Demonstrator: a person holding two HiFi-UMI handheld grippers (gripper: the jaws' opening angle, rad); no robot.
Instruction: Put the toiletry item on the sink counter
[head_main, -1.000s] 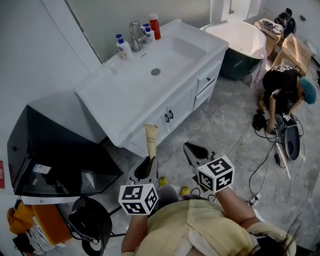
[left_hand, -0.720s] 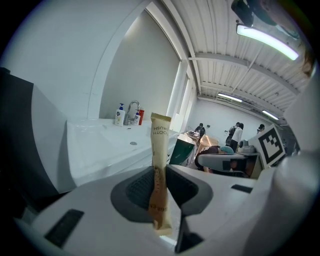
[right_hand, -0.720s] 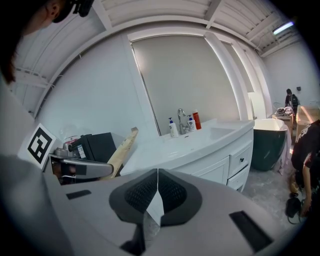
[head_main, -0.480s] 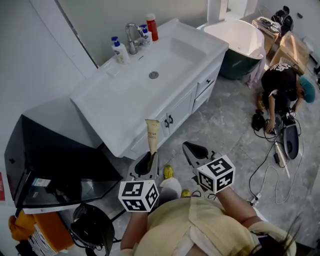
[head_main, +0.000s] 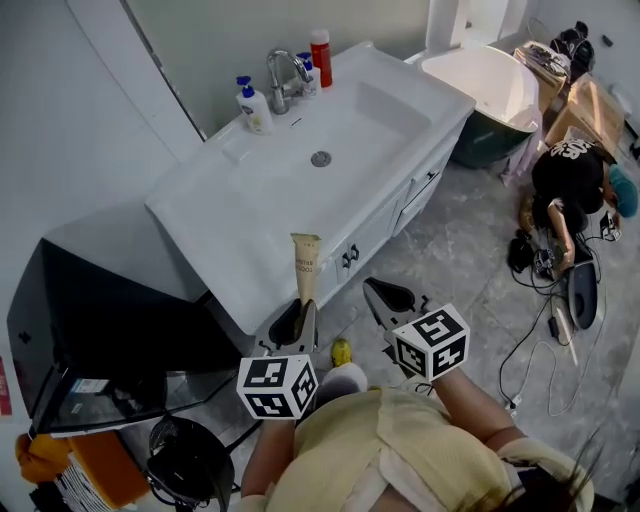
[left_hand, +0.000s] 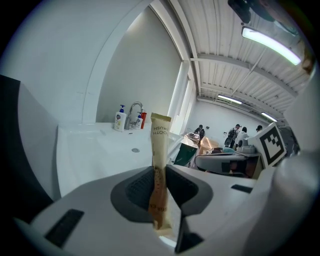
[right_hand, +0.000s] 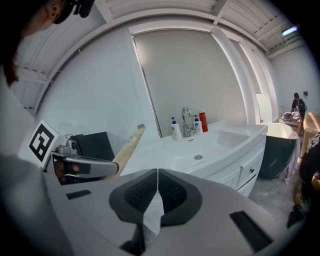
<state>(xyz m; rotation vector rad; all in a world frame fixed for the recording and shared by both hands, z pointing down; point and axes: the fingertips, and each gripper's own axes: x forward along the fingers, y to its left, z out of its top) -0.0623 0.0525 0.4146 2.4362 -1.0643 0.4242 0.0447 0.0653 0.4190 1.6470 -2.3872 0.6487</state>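
Presently the left gripper has its jaws clamped on the lower part of a slim tan paper packet with dark print. The packet stands upright out of the jaws. In the left gripper view the dark ribbed pads press on both sides of the packet, and its top end rises clear above them. The packet is off the counter: in the head view its top overlaps the near front edge of the white sink counter, in front of the cabinet doors.

The right gripper is level with the left one, just to its right. Its jaws are together with nothing between them, as the right gripper view confirms.

On the counter, at the back by the wall, stand a chrome tap, a white pump bottle with a blue head to its left and a red bottle with a white cap to its right. The basin drain sits in front of the tap.

A black angular cabinet adjoins the counter's left end. A white bathtub with a dark green outside stands beyond its right end. A person in a black top crouches on the grey floor at far right.
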